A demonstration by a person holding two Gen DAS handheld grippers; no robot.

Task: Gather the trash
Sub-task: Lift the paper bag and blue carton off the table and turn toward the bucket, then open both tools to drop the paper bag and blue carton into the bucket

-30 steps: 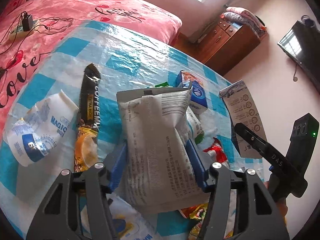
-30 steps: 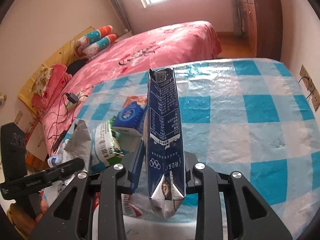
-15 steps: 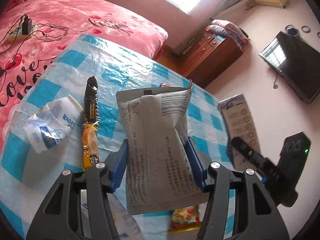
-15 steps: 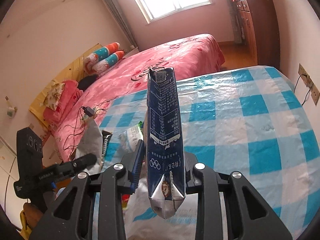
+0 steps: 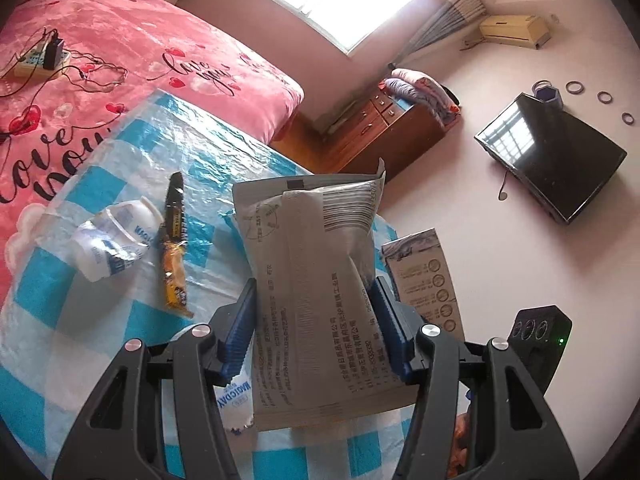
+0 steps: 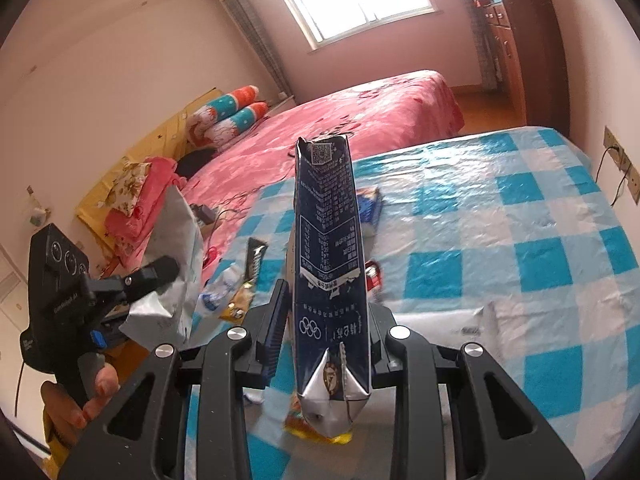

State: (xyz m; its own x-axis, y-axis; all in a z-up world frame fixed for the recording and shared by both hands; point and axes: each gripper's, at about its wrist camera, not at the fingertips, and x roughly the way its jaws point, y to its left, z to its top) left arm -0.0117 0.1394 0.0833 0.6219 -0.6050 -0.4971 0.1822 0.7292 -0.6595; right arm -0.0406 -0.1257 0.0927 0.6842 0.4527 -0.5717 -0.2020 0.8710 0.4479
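My left gripper [image 5: 316, 312] is shut on a grey-white snack bag [image 5: 316, 264] and holds it well above the blue-checked tablecloth [image 5: 100, 344]. My right gripper [image 6: 326, 312] is shut on a dark blue milk carton [image 6: 328, 248], held upright above the table. The carton also shows in the left wrist view [image 5: 424, 276], and the bag in the right wrist view [image 6: 176, 252]. On the cloth lie a crumpled white wrapper [image 5: 110, 236], a black and yellow coffee stick [image 5: 176, 240] and other wrappers [image 6: 368, 204].
A pink bed [image 5: 120, 60] runs beside the table, with a power strip and cables [image 5: 44, 60] on it. A wooden dresser [image 5: 384, 136] and a wall TV [image 5: 552, 152] stand beyond. A wall socket [image 6: 620, 160] is right of the table.
Both grippers have risen from the table with their loads. The table and the trash on it look smaller and farther away, and more of the room shows.
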